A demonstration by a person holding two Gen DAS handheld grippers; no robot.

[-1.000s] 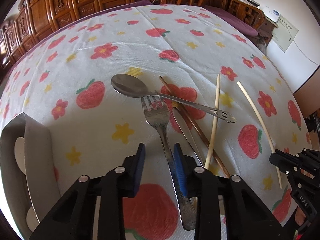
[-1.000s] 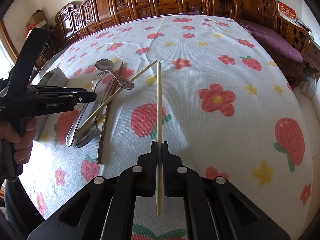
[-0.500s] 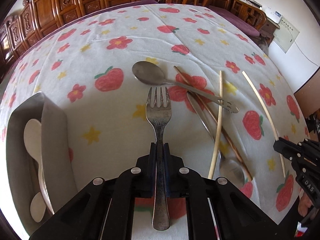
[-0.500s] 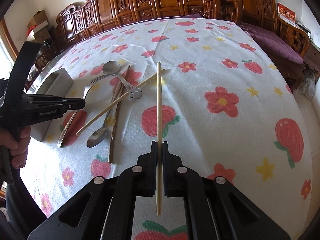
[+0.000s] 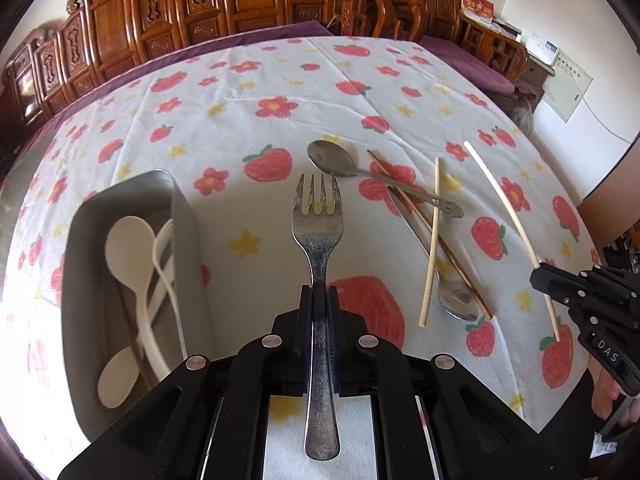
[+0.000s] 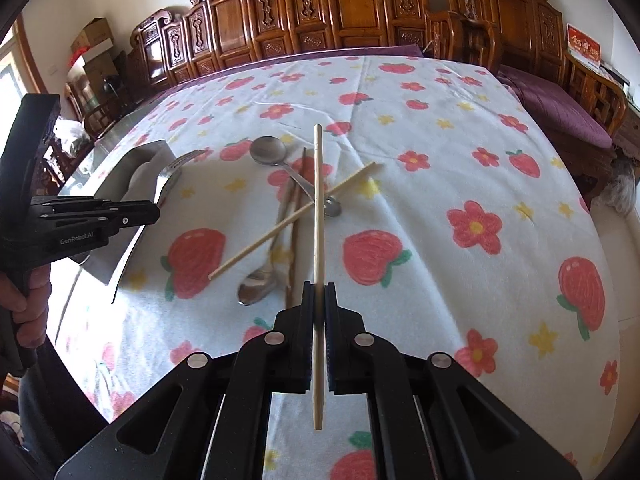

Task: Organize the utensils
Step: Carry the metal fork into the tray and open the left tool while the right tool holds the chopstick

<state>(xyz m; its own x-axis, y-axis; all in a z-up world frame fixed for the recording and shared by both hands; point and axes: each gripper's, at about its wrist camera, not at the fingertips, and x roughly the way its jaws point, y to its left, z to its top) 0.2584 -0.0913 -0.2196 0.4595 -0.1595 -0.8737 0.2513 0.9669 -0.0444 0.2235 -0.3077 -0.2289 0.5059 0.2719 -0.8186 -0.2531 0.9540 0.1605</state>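
- The left gripper [image 5: 320,300] has its fingers pressed onto the handle of a metal fork [image 5: 318,216], tines pointing forward, lifted above the counter [image 5: 280,80].
- The counter wears a white cloth printed with strawberries and flowers.
- Just left of the fork sits a metal tray [image 5: 188,232], holding white plastic spoons [image 5: 130,248] and a white plastic fork beside them.
- The right gripper [image 6: 319,296] pinches a pale chopstick [image 6: 318,200] between its fingers, the stick running straight ahead, raised off the cloth.
- To the right of the held fork, a loose pile lies on the cloth: a metal spoon [image 5: 332,158] with its bowl towards the far side, a second spoon [image 5: 456,300] with its bowl nearer the camera, a brown chopstick [image 5: 428,224] and a second pale chopstick [image 5: 431,240].
- The second pale chopstick crosses over the first spoon's handle and the brown chopstick.
- In the right wrist view the left gripper shows at the left edge, near the tray, with the fork's tines over the tray's rim.
- Carved wooden furniture [image 6: 360,8] stands behind the counter.
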